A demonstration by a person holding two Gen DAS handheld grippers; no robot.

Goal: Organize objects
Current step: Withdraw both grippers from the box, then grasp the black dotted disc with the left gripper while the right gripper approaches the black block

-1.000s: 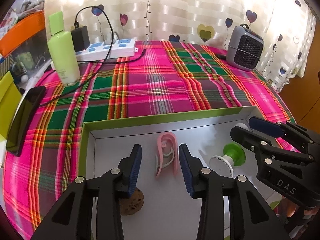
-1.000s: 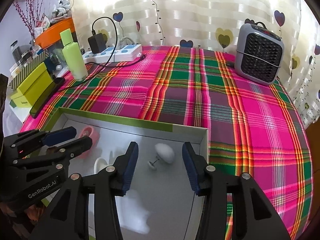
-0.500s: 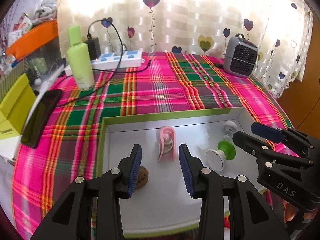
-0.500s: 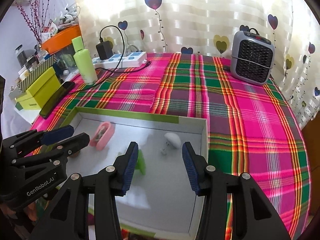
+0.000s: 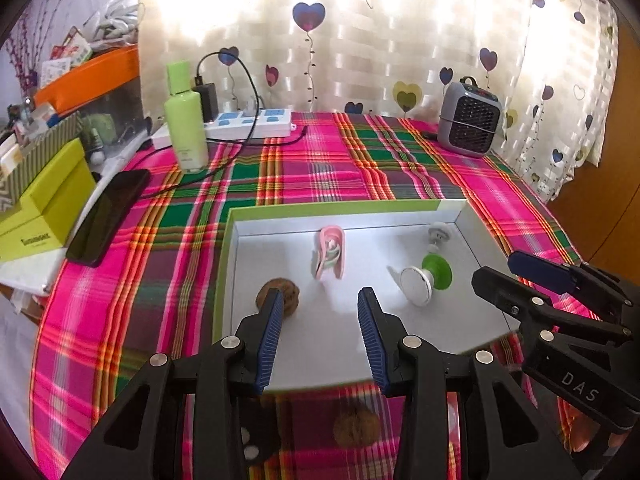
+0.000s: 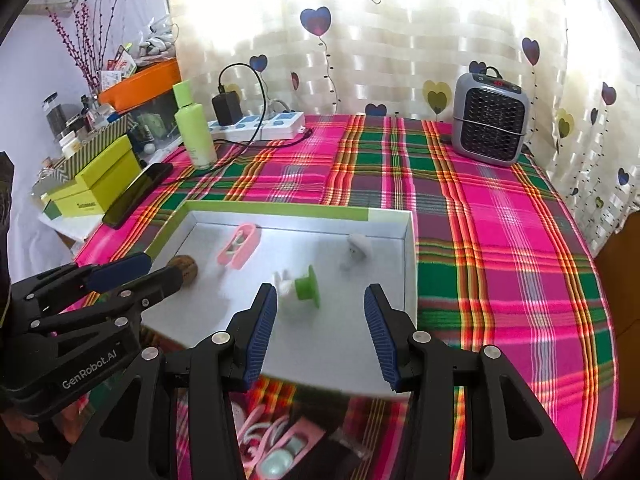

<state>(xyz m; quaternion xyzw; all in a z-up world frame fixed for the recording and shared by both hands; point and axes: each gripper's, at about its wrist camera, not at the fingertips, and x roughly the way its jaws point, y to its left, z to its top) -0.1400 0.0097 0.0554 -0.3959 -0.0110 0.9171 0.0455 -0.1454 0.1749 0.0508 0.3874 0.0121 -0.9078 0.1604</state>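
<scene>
heater [image 6: 491, 122]: far right, by curtain [image 6: 400, 32];
power strip [image 5: 248, 122]: back, charger plugged;
bottle [image 5: 184, 118]: green, upright;
phone [image 5: 108, 216]: left edge

Lettering "DAS" stood on the right hand-held gripper [image 5: 516, 268]; "GenRobot.AI" stood on the left hand-held gripper [image 6: 146, 270]; print on the yellow-green box [image 5: 48, 208] was unreadable.

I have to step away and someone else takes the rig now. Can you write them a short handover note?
Left gripper: open, holding nothing.
Right gripper: open, holding nothing.
Both hang over the near edge of the green-rimmed tray.
In the tray: pink clip, green and white suction hook, small white hook, one walnut.
Left: a second walnut and a pink item lie on the cloth in front of the tray, probably to go in.
</scene>
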